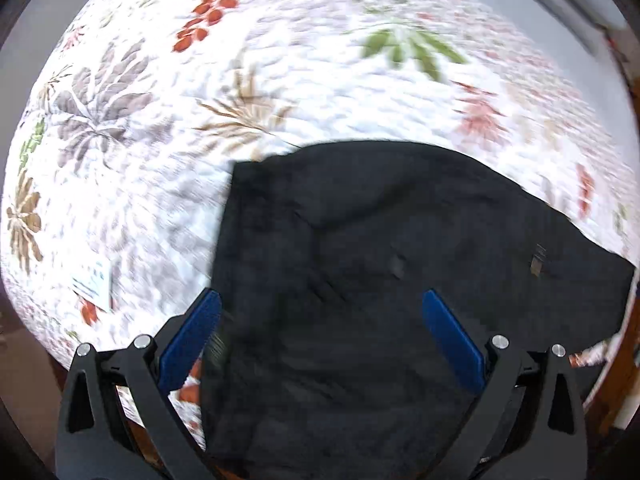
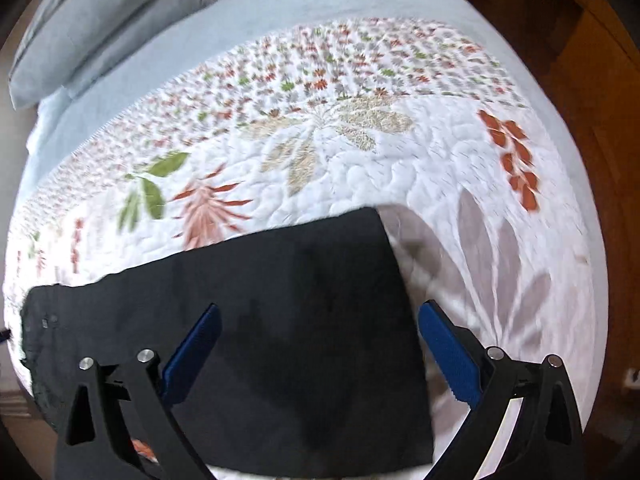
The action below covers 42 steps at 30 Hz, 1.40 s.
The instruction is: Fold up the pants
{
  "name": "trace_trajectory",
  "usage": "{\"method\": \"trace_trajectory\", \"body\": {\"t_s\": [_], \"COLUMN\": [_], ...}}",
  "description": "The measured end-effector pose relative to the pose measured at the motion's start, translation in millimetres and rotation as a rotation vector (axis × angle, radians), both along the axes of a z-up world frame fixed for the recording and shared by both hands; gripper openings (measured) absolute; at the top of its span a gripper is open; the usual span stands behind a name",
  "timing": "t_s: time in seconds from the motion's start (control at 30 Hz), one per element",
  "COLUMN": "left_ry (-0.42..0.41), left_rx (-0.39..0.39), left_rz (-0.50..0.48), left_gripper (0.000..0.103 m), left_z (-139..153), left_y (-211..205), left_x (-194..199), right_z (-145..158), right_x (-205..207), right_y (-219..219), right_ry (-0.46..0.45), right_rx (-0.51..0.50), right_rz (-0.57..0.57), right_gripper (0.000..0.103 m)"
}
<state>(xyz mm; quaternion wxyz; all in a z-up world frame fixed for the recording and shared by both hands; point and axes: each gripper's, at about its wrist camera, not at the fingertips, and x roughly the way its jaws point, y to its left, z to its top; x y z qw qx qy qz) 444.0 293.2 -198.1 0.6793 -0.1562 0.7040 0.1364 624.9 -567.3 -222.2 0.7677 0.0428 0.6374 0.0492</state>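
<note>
Bed, with light blue-grey sheet [image 2: 360, 4]: largest item, filling both views; grey pillow [image 2: 80, 28] at the far end, seen from the right wrist.

Quilt [image 2: 360, 172], white, stitched, printed with leaves in rust, green, tan and grey: spread over the sheet and serving as the work surface. Both views are blurred, so the fine print is unclear.

Pants [image 1: 360, 260], black: lying on the quilt near the bed's near edge, apparently already folded at least once into a compact block. One straight side edge and a square corner show in the right wrist view; the opposite side looks ragged, perhaps the waistband end, though this cannot be confirmed. A small tag or clasp sits on the cloth in the left wrist view.

Left gripper [image 1: 322, 320]: blue pads spread wide, above the pants, holding nothing.

Right gripper [image 2: 318, 324]: blue pads likewise spread, above the pants near the straight edge, holding nothing.

White label [image 1: 94, 280]: small, on the quilt left of the pants.

Step in hand, as judged: between folds, both claws poised over the cloth. The next move would call for lowering onto an edge, pinching all layers together, and carrying it across evenly.

Wooden floor [image 2: 592, 80]: visible beyond the bed.
</note>
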Motion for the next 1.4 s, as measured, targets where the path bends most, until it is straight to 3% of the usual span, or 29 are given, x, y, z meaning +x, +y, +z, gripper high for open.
{"method": "trace_trajectory", "body": {"t_s": [0.17, 0.3, 0.4, 0.47, 0.57, 0.63, 0.7, 0.77, 0.83, 0.93, 1.07, 1.23, 1.4], "left_ry": [0.052, 0.094, 0.113, 0.107, 0.091, 0.067, 0.044, 0.031, 0.023, -0.002, -0.075, -0.27, -0.508], "left_rx": [-0.02, -0.009, -0.012, -0.037, -0.053, -0.048, -0.073, -0.114, -0.128, -0.06, -0.023, -0.064, -0.146], "left_rz": [0.029, 0.01, 0.026, 0.049, 0.035, 0.029, 0.027, 0.024, 0.003, -0.104, -0.161, -0.173, -0.177], "left_gripper": [0.101, 0.101, 0.101, 0.101, 0.1, 0.089, 0.071, 0.044, 0.03, 0.025, 0.02, 0.019, 0.019], "left_z": [-31.1, -49.3, -61.5, -70.1, -77.8, -80.6, -77.0, -69.5, -60.7, -34.5, -15.0, 27.0, 32.3], "left_y": [12.6, 12.6, 15.4, 13.9, 1.6, -11.2, -21.1, -26.2, -31.6, -67.8, -98.8, -123.7, -86.9], "left_x": [15.9, 21.3, 24.0, 27.0, 27.9, 25.6, 24.1, 17.9, 12.6, 7.6, -3.6, -36.3, -66.1], "right_z": [-22.1, -24.5, -20.5, -19.1, -10.7, -1.5, 7.5, 17.4, 30.0, 52.2, 82.0, 112.4, 131.3], "right_x": [10.5, 1.7, -6.1, -9.2, -17.8, -25.5, -30.8, -32.9, -38.5, -54.7, -80.4, -121.6, -170.2], "right_y": [9.9, 25.0, 29.0, 35.2, 38.1, 40.8, 40.5, 43.7, 47.8, 47.1, 45.6, 32.6, 16.3], "right_ry": [0.025, -0.014, -0.039, -0.054, -0.077, -0.098, -0.117, -0.143, -0.18, -0.244, -0.334, -0.425, -0.521], "right_rx": [-0.073, -0.161, -0.185, -0.194, -0.212, -0.231, -0.227, -0.218, -0.193, -0.145, -0.072, 0.001, 0.051], "right_rz": [0.072, 0.174, 0.191, 0.186, 0.189, 0.204, 0.202, 0.202, 0.199, 0.206, 0.218, 0.218, 0.209], "right_gripper": [0.083, 0.074, 0.05, 0.026, 0.018, 0.016, 0.015, 0.014, 0.015, 0.014, 0.014, 0.013, 0.013]}}
